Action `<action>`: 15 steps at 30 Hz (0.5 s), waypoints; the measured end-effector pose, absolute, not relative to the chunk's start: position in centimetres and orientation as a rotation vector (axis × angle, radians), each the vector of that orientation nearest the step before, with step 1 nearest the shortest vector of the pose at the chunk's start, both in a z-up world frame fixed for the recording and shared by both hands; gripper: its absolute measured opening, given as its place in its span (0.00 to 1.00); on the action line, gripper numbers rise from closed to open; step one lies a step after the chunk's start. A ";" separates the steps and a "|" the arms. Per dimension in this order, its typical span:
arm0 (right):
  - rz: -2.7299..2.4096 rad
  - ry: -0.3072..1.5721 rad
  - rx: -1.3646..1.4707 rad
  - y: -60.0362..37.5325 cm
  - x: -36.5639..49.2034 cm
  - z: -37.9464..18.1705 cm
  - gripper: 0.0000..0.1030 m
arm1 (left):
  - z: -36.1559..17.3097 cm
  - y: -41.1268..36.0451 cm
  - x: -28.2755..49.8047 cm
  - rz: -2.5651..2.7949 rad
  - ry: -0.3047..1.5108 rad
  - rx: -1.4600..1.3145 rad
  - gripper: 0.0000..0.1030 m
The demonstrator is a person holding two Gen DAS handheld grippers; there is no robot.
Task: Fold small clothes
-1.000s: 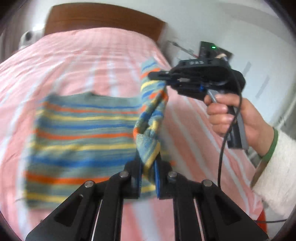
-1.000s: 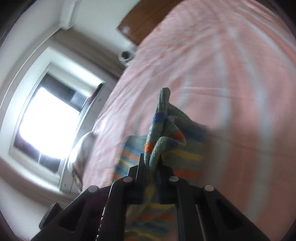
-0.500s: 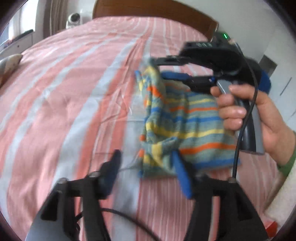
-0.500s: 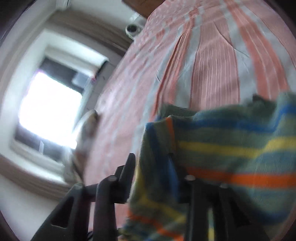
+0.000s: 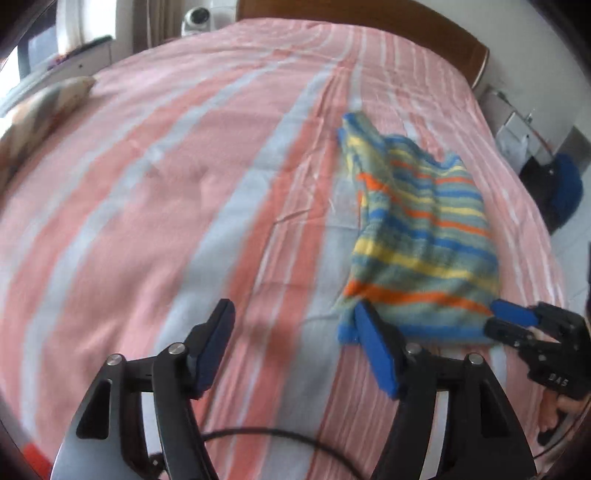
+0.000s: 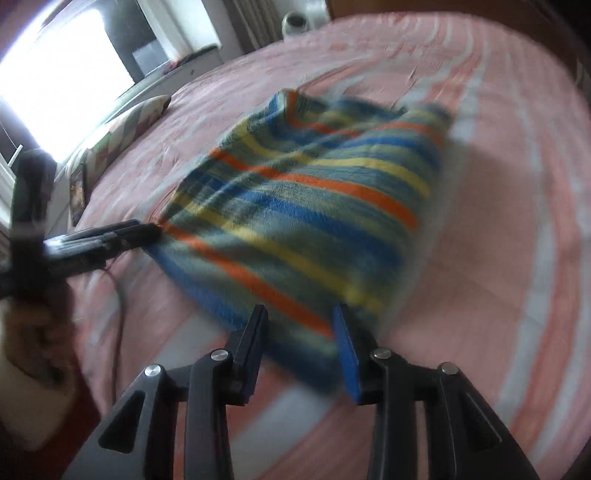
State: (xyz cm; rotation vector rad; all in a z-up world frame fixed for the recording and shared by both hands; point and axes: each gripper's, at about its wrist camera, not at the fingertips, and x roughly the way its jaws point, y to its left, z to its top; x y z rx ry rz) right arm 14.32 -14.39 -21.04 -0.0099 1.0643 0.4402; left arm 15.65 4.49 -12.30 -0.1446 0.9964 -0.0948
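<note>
Evidently a fold had just been laid. In the left wrist view, the left gripper (image 5: 295, 347) was opening wide, nothing between its fingers, beside the near corner of the striped knitted garment (image 5: 421, 236) on the pink-striped bed (image 5: 155, 192). In the right wrist view, the right gripper (image 6: 301, 343) stood partly open, straddling the garment's near hem without pressing it. Next, a fresh edge needs gripping. A wooden headboard (image 5: 369, 22) stood behind, a bright window (image 6: 62, 74) to one side.

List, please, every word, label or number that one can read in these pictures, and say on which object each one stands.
"DAS": pale letters on the black body of the right gripper, at the left wrist view's lower right edge.
No other text is visible; the striped garment and bedsheet bear none.
</note>
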 end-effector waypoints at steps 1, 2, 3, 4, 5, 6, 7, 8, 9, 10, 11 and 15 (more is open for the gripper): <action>0.432 1.035 0.020 -14.7 13.2 -20.1 0.42 | -11.4 4.7 14.8 -0.077 0.973 -0.113 0.76; 0.437 1.007 0.065 -15.1 12.3 -19.1 0.54 | -10.3 4.8 14.0 -0.061 0.944 -0.081 0.80; 0.442 0.971 0.108 -15.5 11.4 -18.1 0.60 | -9.7 4.8 13.5 -0.051 0.922 -0.062 0.86; 0.431 0.920 0.138 -15.8 10.2 -16.9 0.67 | -8.9 4.9 13.0 -0.039 0.897 -0.043 0.88; 0.414 0.891 0.138 -16.0 9.5 -16.1 0.67 | -8.4 4.9 12.5 -0.031 0.879 -0.027 0.88; 0.405 0.878 0.133 -15.9 9.1 -15.5 0.67 | -7.9 4.9 12.1 -0.023 0.868 -0.012 0.88; 0.399 0.867 0.124 -15.7 8.5 -15.0 0.67 | -7.5 4.8 12.2 -0.015 0.860 -0.001 0.88; 0.395 0.861 0.118 -15.4 8.2 -14.7 0.67 | -7.1 4.8 11.8 -0.011 0.851 0.008 0.88; 0.387 0.854 0.111 -15.4 7.8 -14.4 0.67 | -6.8 4.8 11.6 -0.009 0.842 0.017 0.88; 0.378 0.848 0.106 -15.3 7.4 -14.2 0.67 | -6.7 4.6 11.7 -0.006 0.838 0.023 0.88; 0.376 0.846 0.108 -15.4 7.2 -14.1 0.67 | -6.6 4.6 11.4 -0.003 0.835 0.031 0.88; 0.364 0.844 0.127 -15.5 6.5 -13.6 0.67 | -6.1 4.5 10.9 0.000 0.823 0.047 0.88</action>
